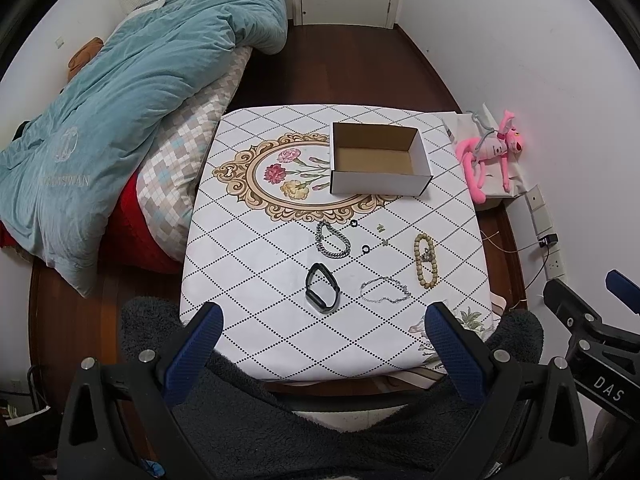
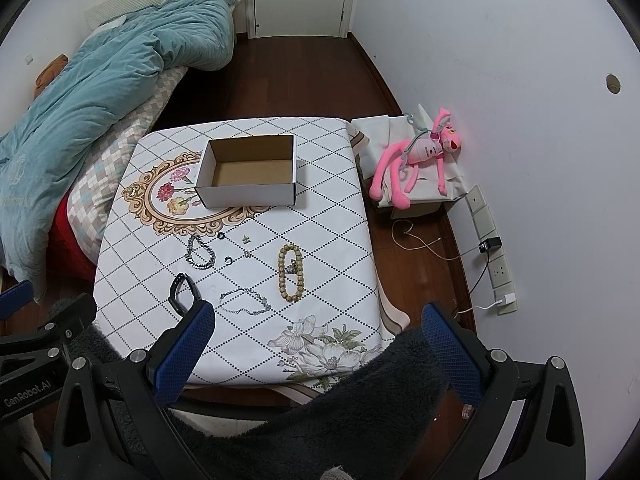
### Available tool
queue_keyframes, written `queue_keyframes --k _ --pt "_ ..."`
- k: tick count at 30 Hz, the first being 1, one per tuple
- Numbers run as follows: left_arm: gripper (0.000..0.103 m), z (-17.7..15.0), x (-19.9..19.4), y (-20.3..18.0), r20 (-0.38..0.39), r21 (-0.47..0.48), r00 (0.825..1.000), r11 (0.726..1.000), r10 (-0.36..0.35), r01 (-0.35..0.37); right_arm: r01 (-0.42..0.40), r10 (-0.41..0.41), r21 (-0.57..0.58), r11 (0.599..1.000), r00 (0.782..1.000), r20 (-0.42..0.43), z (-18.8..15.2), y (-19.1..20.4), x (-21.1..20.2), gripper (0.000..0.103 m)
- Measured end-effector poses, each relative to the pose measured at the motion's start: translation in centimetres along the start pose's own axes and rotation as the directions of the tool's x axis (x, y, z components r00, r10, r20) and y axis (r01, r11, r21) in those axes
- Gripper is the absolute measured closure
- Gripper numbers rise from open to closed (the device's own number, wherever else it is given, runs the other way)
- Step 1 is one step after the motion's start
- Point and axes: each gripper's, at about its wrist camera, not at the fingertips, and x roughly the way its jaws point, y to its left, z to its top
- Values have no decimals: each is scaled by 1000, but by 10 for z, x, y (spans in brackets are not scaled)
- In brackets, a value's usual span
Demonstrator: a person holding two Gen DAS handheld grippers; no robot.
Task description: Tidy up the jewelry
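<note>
An empty white cardboard box [image 1: 380,160] [image 2: 250,172] stands open at the far side of the table [image 1: 256,264] [image 2: 332,240]. In front of it lie a silver chain bracelet [image 1: 332,239] [image 2: 200,254], a black band [image 1: 322,294] [image 2: 181,294], a thin silver chain [image 1: 385,290] [image 2: 245,302], a wooden bead bracelet [image 1: 426,261] [image 2: 291,273], two small black rings [image 1: 365,249] [image 2: 228,261] and tiny earrings [image 1: 380,229] [image 2: 246,239]. My left gripper [image 1: 322,344] and right gripper [image 2: 316,340] are open and empty above the near edge.
A bed with a teal duvet [image 1: 120,120] [image 2: 92,92] lies to the left. A pink plush toy [image 1: 494,148] [image 2: 420,156] sits on a box at the right wall, by wall sockets and cables [image 2: 492,248]. Dark fleece fabric [image 2: 340,408] covers the foreground.
</note>
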Motion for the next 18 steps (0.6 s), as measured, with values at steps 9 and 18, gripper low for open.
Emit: queue_keyframes --k 9,18 --pt "0 0 -1 0 0 1 1000 1000 -2 2 0 0 1 1000 1000 2 -1 -1 -4 0" --pt "0 2 -7 -1 7 -1 1000 1000 -10 10 0 0 1 1000 1000 5 6 -2 -11 0"
